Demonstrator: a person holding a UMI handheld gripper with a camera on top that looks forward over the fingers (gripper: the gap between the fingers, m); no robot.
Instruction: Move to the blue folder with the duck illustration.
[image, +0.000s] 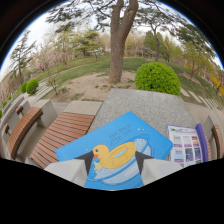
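Lying flat on the stone desk (145, 102), the blue duck folder (117, 150) sits between the claw's (114, 161) wide-spread fingers (85, 159).

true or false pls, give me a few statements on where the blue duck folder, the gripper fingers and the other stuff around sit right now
1. The blue folder with a yellow duck illustration lies on the grey stone table. True.
2. The gripper is shut on the folder. False: its fingers are open, the duck showing between them.
3. A wooden slatted bench stands beside the table. True.
4. The round green bush sits on the table. False: it grows beyond it.
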